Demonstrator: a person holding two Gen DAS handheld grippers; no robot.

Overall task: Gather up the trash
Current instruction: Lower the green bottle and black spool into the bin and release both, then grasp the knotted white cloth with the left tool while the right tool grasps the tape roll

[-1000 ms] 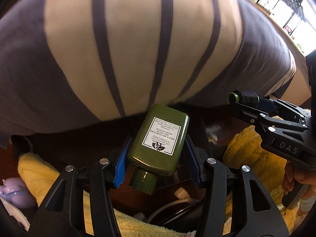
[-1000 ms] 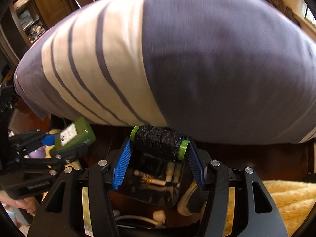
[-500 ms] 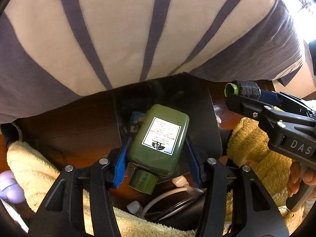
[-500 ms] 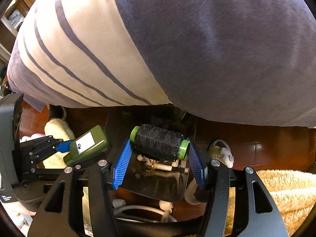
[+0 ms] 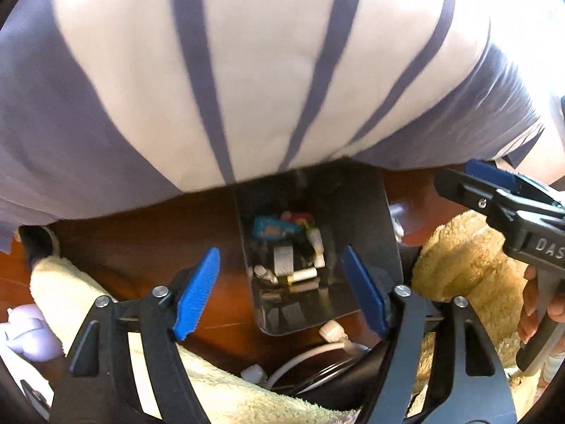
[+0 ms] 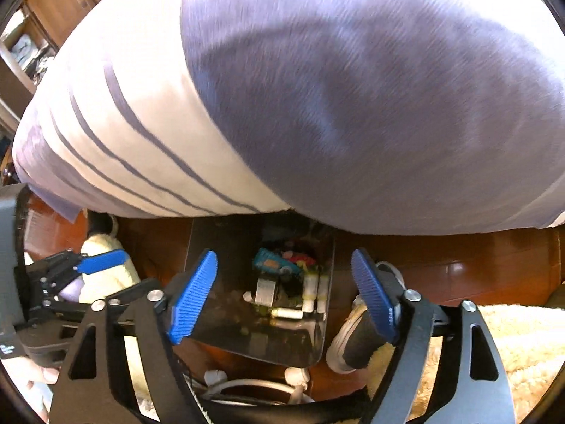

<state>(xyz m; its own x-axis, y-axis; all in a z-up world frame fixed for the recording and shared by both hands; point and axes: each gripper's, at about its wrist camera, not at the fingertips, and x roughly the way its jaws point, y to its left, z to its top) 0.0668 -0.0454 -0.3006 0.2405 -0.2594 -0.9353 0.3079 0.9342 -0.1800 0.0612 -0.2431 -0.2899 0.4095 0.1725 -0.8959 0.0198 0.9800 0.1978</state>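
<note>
— Both grippers hang over the dark bin (image 5: 356, 212) on the wood floor (image 5: 148, 243). Left gripper (image 5: 282, 291): blue pads spread, nothing between. Right gripper (image 6: 282, 295): the same.

— Trash?

— Trash (image 5: 289, 251) lies in the bin's bottom: blue wrapper (image 6: 273, 263), white tubes, a grey roll. Left view alone shows a tan plush rug (image 5: 466, 268) at right; right view alone shows shelves (image 6: 24, 46) far left.
</note>
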